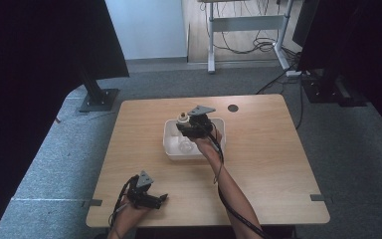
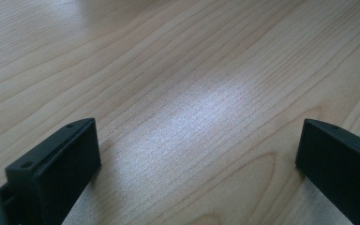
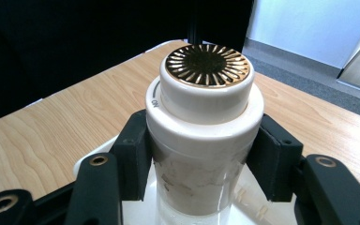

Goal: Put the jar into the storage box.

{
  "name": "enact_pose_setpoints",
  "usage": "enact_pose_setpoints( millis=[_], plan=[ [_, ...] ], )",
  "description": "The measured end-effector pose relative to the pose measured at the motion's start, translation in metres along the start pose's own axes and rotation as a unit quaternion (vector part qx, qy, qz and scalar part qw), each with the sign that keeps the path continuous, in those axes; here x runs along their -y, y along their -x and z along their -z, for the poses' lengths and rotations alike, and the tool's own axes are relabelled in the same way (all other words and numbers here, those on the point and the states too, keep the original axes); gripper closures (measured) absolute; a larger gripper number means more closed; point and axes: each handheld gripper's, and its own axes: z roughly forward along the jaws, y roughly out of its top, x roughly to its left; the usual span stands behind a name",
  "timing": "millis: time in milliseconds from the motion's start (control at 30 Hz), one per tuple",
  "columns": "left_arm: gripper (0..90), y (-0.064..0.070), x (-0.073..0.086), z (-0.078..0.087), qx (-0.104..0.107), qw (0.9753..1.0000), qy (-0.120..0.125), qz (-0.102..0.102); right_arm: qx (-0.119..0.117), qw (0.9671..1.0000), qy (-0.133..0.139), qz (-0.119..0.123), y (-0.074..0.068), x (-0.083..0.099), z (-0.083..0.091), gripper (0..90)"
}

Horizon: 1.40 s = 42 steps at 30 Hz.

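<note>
Now R gripper clamps shaker over tray; L gripper low, jaws wide, empty.

A light wooden table with rounded corners fills the middle of the high view, standing on grey carpet. Near its centre sits a white rectangular tray — directly on the wood. A small dark round disc lies toward the table's upper edge, right of centre — well apart from the tray.
</note>
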Motion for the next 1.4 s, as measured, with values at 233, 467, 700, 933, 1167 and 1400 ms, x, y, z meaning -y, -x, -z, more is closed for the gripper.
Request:
enact_pose_setpoints(
  millis=[233, 467, 700, 933, 1167, 1400],
  plan=[
    [0.0, 0.000, 0.000, 0.000, 0.000, 1.0000, -0.001, -0.001, -0.004, 1.0000, 0.001, 0.002, 0.000, 0.002, -0.005, 45.0],
    [0.0, 0.000, 0.000, 0.000, 0.000, 1.0000, 0.000, -0.001, -0.008, 1.0000, -0.002, -0.005, 0.000, 0.003, -0.005, 43.9],
    [0.0, 0.000, 0.000, 0.000, 0.000, 1.0000, -0.001, -0.001, -0.014, 0.9999, -0.002, -0.003, -0.001, 0.003, -0.006, 42.4],
    [0.0, 0.000, 0.000, 0.000, 0.000, 1.0000, 0.000, -0.001, -0.010, 0.9999, 0.007, 0.007, -0.001, 0.001, -0.003, 23.0],
    [0.0, 0.000, 0.000, 0.000, 0.000, 1.0000, -0.001, -0.001, -0.044, 0.9990, 0.012, -0.003, 0.003, 0.000, 0.000, 7.5],
    [0.0, 0.000, 0.000, 0.000, 0.000, 1.0000, 0.000, -0.001, -0.045, 0.9989, 0.015, 0.002, 0.002, -0.001, 0.009, 7.1]
  ],
)
